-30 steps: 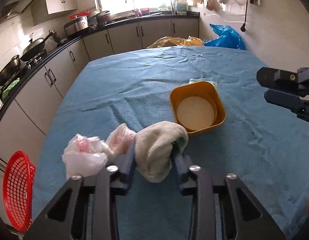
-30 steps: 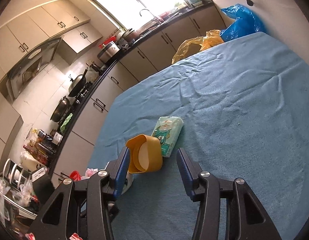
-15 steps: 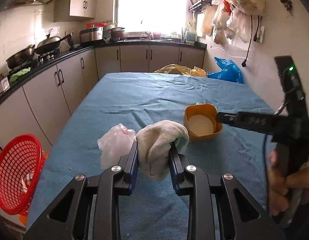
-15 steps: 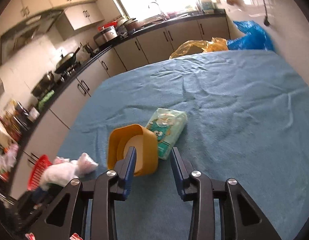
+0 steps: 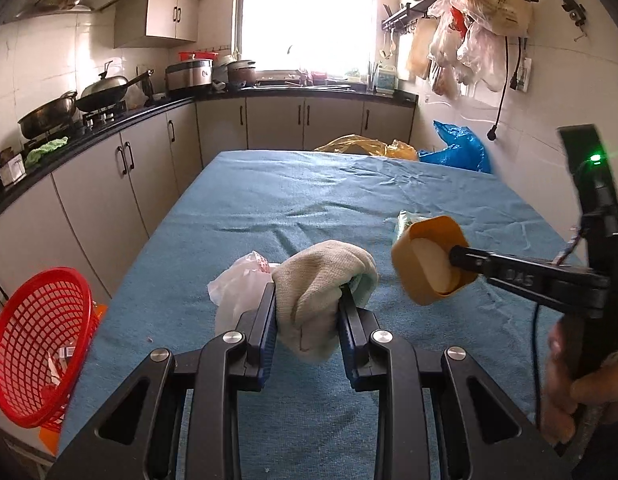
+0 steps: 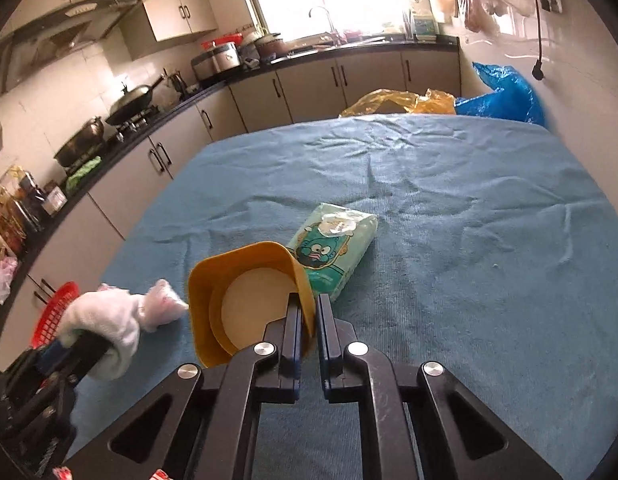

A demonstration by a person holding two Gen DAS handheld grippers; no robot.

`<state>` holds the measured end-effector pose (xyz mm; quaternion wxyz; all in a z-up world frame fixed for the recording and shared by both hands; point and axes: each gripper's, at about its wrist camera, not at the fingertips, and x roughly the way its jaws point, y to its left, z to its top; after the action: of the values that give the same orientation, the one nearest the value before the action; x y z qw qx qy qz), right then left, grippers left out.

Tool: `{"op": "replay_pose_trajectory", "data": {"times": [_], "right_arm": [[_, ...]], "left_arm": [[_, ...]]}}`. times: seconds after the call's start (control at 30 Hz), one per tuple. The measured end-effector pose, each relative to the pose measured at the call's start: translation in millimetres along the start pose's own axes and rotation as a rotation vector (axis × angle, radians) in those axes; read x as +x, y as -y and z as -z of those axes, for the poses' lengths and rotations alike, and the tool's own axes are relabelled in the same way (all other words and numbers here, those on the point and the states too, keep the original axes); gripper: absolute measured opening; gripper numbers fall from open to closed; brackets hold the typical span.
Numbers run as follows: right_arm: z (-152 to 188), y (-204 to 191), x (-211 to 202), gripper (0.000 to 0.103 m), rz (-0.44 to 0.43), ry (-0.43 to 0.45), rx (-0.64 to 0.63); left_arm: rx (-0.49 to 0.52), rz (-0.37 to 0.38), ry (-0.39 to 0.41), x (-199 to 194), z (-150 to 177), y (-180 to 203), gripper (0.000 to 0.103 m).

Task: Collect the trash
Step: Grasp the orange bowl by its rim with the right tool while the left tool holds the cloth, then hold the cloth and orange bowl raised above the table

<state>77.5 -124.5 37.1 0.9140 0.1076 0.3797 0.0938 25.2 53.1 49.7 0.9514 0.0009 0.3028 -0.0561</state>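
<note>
Roughly midway, judging by how things lie: two items lifted, none visibly dropped yet

Left hand-held gripper [image 5: 307, 312] clenched on a beige sock-like cloth [image 5: 321, 284], bunched between the two blue pads and drooping below them, raised off the blue-covered surface [image 5: 309, 200]

Right hand-held gripper [image 6: 309, 314] pinched tight on the near wall of a yellow bowl [image 6: 245, 292], one finger inside, one outside; bowl tipped on its side and lifted, a pale disc visible in its bottom. Same bowl [image 5: 429, 264] at about 2 o'clock from the cloth in the left view, apart from it

Still lying on the surface: a crumpled white plastic bag [image 5: 239, 284] with pink print, just behind the cloth at roughly 10 o'clock, and a green tissue pack [image 6: 335, 250] just beyond the bowl at 1 o'clock, close to its rim; contact not clear

Red mesh basket [image 5: 33, 352] hanging off the surface edge at 8 o'clock in the left view, something small and pale inside, too unclear to name; likely the drop point, though only a guess

Left to do, by that reading: carry cloth and bowl over to the basket, let go, then come back for bag and tissue pack
</note>
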Motion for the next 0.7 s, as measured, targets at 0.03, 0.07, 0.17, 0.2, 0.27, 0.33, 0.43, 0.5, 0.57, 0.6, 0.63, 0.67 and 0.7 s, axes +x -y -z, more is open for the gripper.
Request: {"op": "replay_pose_trajectory", "data": {"times": [0.03, 0.07, 0.17, 0.2, 0.27, 0.33, 0.43, 0.5, 0.57, 0.6, 0.63, 0.67, 0.7], "right_arm": [[0, -1, -3, 0.008, -0.005, 0.007, 0.001], [0, -3, -6, 0.008, -0.010, 0.014, 0.001], [3, -9, -11, 0.008, -0.014, 0.025, -0.014], [4, -12, -12, 0.008, -0.015, 0.026, -0.017], [5, -16, -14, 0.008, -0.024, 0.027, -0.028], [5, -19, -16, 0.008, -0.022, 0.033, -0.035], [5, -21, -17, 0.008, -0.021, 0.037, -0.042], [6, -21, -16, 0.008, -0.020, 0.033, -0.043], [5, -20, -15, 0.008, -0.019, 0.031, -0.042], [5, -20, -14, 0.008, -0.018, 0.029, -0.043], [5, -20, -14, 0.008, -0.018, 0.029, -0.043], [6, -20, -14, 0.008, -0.017, 0.029, -0.042], [5, -21, -15, 0.008, -0.016, 0.030, -0.042]], "left_arm": [[0.000, -0.002, 0.003, 0, -1, -1, 0.026], [-0.001, -0.004, 0.006, 0, -1, -2, 0.026], [-0.003, -0.014, 0.010, 0, -2, -3, 0.026], [-0.005, -0.016, 0.010, 0, -1, -4, 0.026], [-0.007, -0.017, 0.009, 0, -2, -4, 0.026], [-0.006, -0.019, 0.009, 1, -2, -3, 0.026], [-0.007, -0.019, 0.010, 0, -1, -4, 0.026], [-0.008, -0.020, 0.009, 0, -1, -5, 0.026], [-0.008, -0.019, 0.008, 0, -1, -6, 0.026], [-0.009, -0.019, 0.010, 0, -1, -6, 0.026], [-0.008, -0.019, 0.011, 0, -1, -6, 0.026], [-0.009, -0.018, 0.011, 0, -1, -6, 0.026], [-0.010, -0.018, 0.012, 0, -2, -6, 0.026]]}}
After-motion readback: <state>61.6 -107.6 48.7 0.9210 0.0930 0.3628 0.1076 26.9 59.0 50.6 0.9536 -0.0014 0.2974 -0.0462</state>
